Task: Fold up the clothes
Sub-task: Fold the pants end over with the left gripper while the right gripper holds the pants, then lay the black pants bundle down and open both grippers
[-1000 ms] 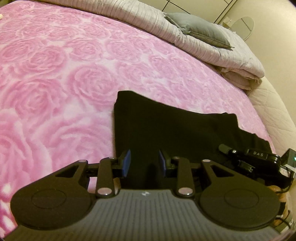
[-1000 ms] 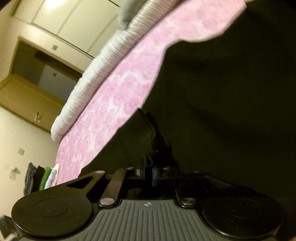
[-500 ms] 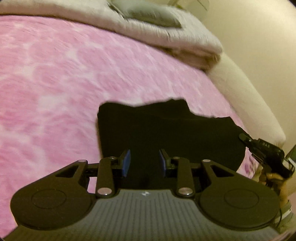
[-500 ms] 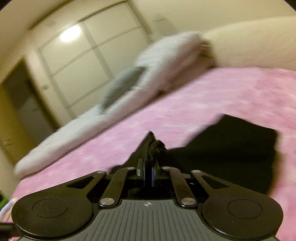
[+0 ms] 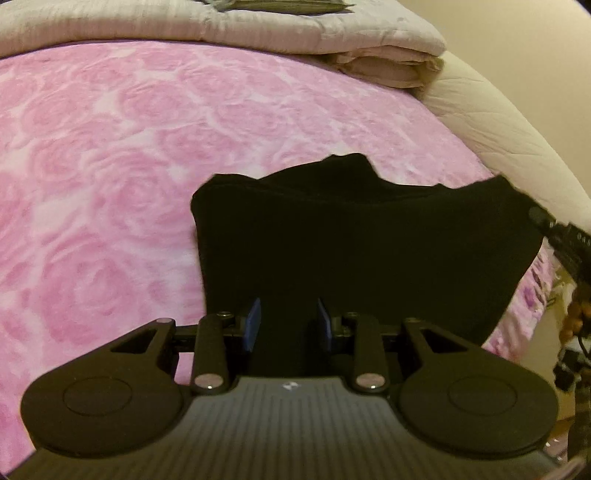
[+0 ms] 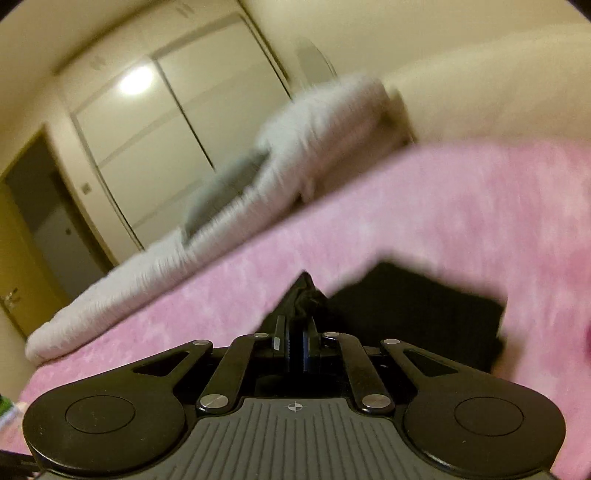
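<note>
Black soft-knit garment [image 5: 354, 251], already doubled into a rough slab, lies on the pink rose-patterned fleece blanket [image 5: 110, 177], on the side of it nearest the cream quilted bed edge [image 5: 491, 110] and well short of the folded grey striped duvet [image 5: 258, 33] at the far end

- Right gripper [image 6: 295, 338]: jaws pinched fully together on a bunched peak of the black cloth, which stands up just above the pads; that corner is lifted off the blanket. Right wrist view is smeared, so how much cloth trails below it can't be read
- Left gripper [image 5: 286, 325]: blue pads partly apart, black cloth showing in the gap but neither pad seen pressing; holding nothing as far as I can tell. It hangs over the garment's near edge

Step, as I judge it: carrying the pinched corner across to lay the next fold

To do it well, likely:
- keep the right pinch firm until the corner is over the opposite edge
- carry low, so the layer underneath is not dragged along the blanket
- bring the left pads down on the near edge as an anchor
- lay corner to corner, then release

Risk: thin pinch slipping; far edge already wavy
</note>
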A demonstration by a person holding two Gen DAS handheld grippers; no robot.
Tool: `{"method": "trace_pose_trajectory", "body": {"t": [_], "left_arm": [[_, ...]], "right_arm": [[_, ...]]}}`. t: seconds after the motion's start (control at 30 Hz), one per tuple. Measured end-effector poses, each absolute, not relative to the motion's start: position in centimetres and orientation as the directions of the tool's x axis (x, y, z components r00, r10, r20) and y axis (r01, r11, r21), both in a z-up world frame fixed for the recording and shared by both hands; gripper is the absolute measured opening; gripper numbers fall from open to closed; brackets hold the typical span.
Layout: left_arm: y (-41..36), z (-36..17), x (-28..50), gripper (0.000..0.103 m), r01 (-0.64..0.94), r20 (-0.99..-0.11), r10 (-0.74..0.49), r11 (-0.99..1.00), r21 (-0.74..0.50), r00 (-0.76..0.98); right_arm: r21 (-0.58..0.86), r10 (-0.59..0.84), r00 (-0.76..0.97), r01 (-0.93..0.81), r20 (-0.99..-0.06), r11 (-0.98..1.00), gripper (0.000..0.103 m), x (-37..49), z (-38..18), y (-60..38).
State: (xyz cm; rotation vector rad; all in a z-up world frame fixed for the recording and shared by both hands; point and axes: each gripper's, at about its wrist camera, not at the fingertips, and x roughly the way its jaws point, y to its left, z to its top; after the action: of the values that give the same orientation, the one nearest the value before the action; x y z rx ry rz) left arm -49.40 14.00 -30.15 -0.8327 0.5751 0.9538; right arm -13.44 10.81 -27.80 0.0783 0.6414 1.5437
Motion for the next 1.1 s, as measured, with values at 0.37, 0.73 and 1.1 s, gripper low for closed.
{"method": "trace_pose_trajectory", "body": {"t": [0.37,0.73,1.1], "left_arm": [[13.8,-31.5,-46.0,0.028,-0.865,-0.771,0.418,0.367,-0.341,0.481],[12.9,-30.9,-46.5,0.028,-0.88,-0.769,0.447,0.354,-0.318,0.458],[11.3,-31.7,-47.4,0.028,-0.892,-0.779,0.452,0.33,-0.307,0.435]], "right_arm": [[0.492,0.899,-0.019,-0.842,-0.437,0.221,0.005,-7.1,-31.2,11.3],[0.483,0.843,0.066,-0.794,-0.533,0.368,0.018,-6.1,-32.0,11.8],[0.178,0.778,0.077,-0.955,-0.624,0.238,0.025,-11.7,-33.4,11.7]]}}
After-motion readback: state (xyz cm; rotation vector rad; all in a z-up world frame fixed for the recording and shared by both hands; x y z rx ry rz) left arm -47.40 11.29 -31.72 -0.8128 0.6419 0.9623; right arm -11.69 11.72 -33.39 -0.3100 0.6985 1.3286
